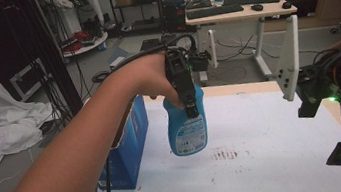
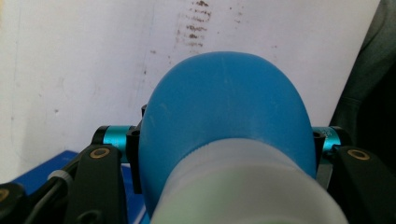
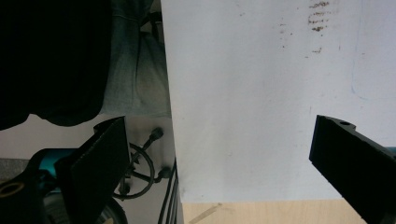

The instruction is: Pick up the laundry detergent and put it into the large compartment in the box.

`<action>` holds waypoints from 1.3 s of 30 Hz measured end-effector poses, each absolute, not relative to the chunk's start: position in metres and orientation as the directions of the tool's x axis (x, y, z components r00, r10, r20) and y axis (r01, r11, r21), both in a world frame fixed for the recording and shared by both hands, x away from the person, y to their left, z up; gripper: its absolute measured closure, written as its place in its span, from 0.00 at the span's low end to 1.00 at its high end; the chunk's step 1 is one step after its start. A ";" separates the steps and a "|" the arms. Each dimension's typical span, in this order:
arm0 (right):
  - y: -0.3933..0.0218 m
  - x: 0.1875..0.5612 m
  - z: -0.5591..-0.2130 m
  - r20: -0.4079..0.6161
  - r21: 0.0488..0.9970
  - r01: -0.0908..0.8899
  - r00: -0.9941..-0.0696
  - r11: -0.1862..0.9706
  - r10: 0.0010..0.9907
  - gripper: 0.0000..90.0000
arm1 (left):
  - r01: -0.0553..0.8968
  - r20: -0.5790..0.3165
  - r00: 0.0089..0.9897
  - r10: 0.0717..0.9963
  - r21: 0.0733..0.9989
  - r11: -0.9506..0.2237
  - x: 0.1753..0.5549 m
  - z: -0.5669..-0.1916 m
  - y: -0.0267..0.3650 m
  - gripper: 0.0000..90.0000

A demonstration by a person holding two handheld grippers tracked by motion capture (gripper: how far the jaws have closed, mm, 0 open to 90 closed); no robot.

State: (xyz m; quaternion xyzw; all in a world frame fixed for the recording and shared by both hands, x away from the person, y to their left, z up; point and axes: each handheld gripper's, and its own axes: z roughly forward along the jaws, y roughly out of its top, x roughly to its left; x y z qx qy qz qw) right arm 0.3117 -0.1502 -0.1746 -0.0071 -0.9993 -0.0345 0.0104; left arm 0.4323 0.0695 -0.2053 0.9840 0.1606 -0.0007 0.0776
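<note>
The left gripper (image 1: 191, 104) has its jaws squeezed tight on the blue bottle (image 1: 187, 129), held up above the white table (image 1: 278, 161). The right gripper (image 3: 219, 158) has wide-open jaws holding nothing.

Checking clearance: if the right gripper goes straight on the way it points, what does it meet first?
Probably the white table sheet. The right gripper has open, empty fingers aimed down at bare sheet near its edge; nothing shows between. The brown stain lies off to one side. Depth is unclear.
</note>
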 end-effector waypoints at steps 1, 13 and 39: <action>-0.150 0.312 -0.175 0.021 0.067 0.016 -1.000 0.998 0.015 0.05 | 0.324 -0.031 0.946 0.323 0.149 -0.934 0.432 -0.202 0.072 0.45; -0.143 0.315 -0.176 0.021 0.068 -0.007 -1.000 0.998 -0.009 0.05 | 0.390 -0.023 0.919 0.393 0.193 -0.900 0.425 -0.164 0.106 0.45; -0.140 0.318 -0.179 0.030 0.063 -0.006 -1.000 0.998 -0.008 0.05 | 0.618 -0.022 0.778 0.627 0.201 -0.760 0.421 -0.101 0.209 0.45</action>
